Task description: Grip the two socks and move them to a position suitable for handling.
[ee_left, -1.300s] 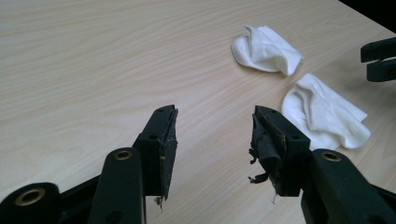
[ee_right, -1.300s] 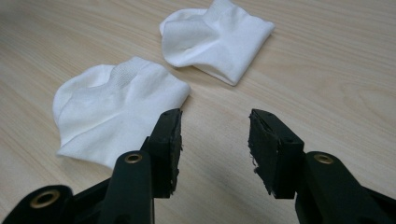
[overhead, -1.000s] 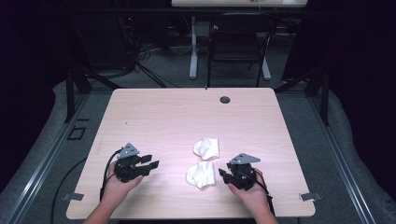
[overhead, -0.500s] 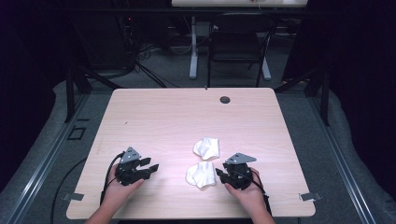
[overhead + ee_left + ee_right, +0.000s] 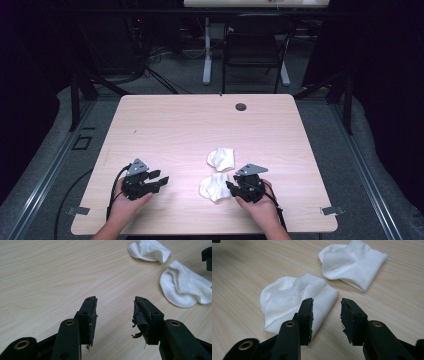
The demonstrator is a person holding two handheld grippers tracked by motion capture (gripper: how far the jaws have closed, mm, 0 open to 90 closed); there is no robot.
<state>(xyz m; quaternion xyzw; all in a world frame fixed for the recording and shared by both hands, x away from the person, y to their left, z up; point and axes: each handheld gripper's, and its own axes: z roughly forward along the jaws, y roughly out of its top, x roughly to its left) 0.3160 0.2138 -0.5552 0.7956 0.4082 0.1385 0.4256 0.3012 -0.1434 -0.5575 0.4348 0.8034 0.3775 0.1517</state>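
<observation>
Both tongs stand released, with nothing between their jaws. Those of the left tongs [image 5: 161,181] are spread over bare wood near the front left of the surface [image 5: 175,130], well apart from the two white socks. From the left gripper view, its frayed pads [image 5: 140,315] hang over plain wood grain, and the socks lie off to the upper right.

At the front right, the right tongs [image 5: 231,188] point at the nearer sock [image 5: 214,187]. Their jaws have just been closing a little, yet they remain parted and grip nothing. In the right gripper view, the tongs [image 5: 327,315] hover at the near edge of this sock [image 5: 294,302]: one jaw overlaps its folded corner, the other is over bare wood just beside it. Whether the jaw touches the cloth cannot be told.

A farther sock [image 5: 221,158] lies crumpled just behind the nearer one, close to it but apart.
</observation>
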